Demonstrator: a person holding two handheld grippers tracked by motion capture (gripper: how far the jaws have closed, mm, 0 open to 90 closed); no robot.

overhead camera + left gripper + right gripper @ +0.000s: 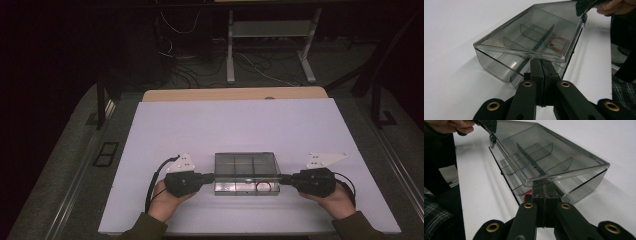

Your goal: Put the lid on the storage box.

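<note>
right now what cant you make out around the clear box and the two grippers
- Red ring in the clear box: too small and seen through smoky plastic in every view, so what it is cannot be told.
- Left gripper: its jaws meet under the raised lid; the lid edge hides what they pinch.
- Right gripper: likewise in the right gripper view.
- Room behind the table: too dark in the high view.

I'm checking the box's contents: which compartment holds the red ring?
The front compartment at the right-tool end: the red ring lies there, while the other compartments of the box look empty.
</note>
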